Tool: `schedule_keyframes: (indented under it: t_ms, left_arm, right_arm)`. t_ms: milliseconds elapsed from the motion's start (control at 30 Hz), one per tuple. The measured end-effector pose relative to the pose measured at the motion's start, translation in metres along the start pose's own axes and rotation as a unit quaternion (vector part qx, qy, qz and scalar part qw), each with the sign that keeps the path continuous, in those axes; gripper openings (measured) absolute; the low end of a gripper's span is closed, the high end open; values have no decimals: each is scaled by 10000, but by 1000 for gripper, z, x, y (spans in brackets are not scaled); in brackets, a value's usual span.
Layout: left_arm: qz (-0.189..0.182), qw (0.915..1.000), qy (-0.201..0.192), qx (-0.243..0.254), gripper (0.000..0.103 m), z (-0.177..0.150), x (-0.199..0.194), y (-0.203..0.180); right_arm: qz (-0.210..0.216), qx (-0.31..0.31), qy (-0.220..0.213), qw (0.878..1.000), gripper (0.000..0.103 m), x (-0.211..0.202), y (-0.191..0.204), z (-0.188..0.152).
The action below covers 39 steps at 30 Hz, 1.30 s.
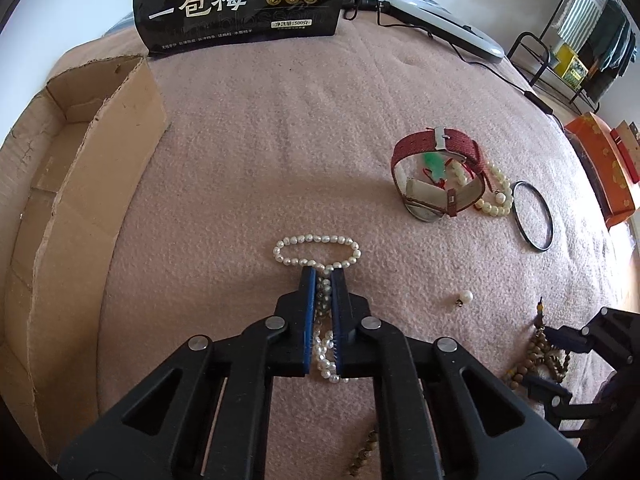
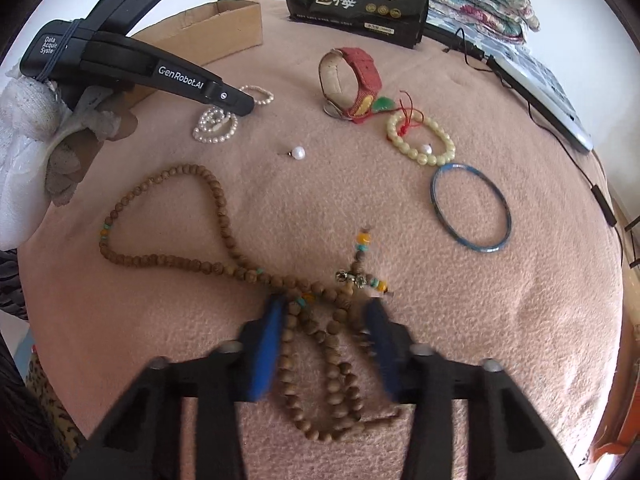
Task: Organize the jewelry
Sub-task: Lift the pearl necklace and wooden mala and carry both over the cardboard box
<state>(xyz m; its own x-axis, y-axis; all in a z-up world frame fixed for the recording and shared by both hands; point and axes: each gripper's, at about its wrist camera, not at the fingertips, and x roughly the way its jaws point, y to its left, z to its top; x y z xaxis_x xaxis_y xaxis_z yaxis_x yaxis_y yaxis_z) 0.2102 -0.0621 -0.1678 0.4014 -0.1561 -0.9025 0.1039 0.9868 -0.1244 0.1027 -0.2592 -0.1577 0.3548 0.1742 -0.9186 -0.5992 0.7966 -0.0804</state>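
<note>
My left gripper (image 1: 323,276) is shut on a white pearl necklace (image 1: 316,240). One loop lies beyond the fingertips on the pink blanket, and more pearls are bunched between the blue pads. The right wrist view shows this gripper (image 2: 248,106) over the pearl necklace (image 2: 216,126), held by a gloved hand (image 2: 24,120). My right gripper (image 2: 325,306) straddles a bunch of strands of a long wooden bead string (image 2: 160,258), with its blurred blue pads against both sides. The left wrist view has it at the right edge, with the wooden bead string (image 1: 540,348) between its fingers.
An open cardboard box (image 1: 80,184) stands at the left. A red-strap watch (image 2: 360,76), a cream bead bracelet (image 2: 424,156), a dark bangle (image 2: 472,208) and a loose pearl (image 2: 298,153) lie on the blanket. A black snack bag (image 1: 240,0) and a cabled white device (image 1: 440,24) sit at the back.
</note>
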Motion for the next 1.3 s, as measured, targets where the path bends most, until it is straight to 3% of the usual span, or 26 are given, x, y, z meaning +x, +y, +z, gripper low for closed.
schedule_keyframes:
  t_ms: [67,100,267,667,900,1100,1300]
  left_arm:
    - [-62,10000,-31,-45,5,1,-4,0]
    - [-83,9999,-51,-64,5,1,-6,1]
    - [-181,9994,-282,-109,5,3,-24,-1]
    - [-455,9952,-839,-213,5,6,-79,-1]
    - [-604,9892,-1337,-37,5,5,-126,-8]
    - [-809,9836,-1598,-202,5,6,-159,4]
    - [-689,9758,-2059,-251,5,7,-196,21]
  right_arm:
    - [-80,50,-17,10000,13,-1,-1,1]
    - [-114,79,-27,9999,11,-2,-2,2]
    - [-309,214,-187,9991,11,-11,-2,4]
    - [-578,566,-1200,9895,11,-76,6,27]
    - [-683,427,-1665,9827,11,-107,32,43]
    - [-585,594,-2022,9758,11,-133,40,54]
    - [-547,622,-2287,9700,10,-149,48,66]
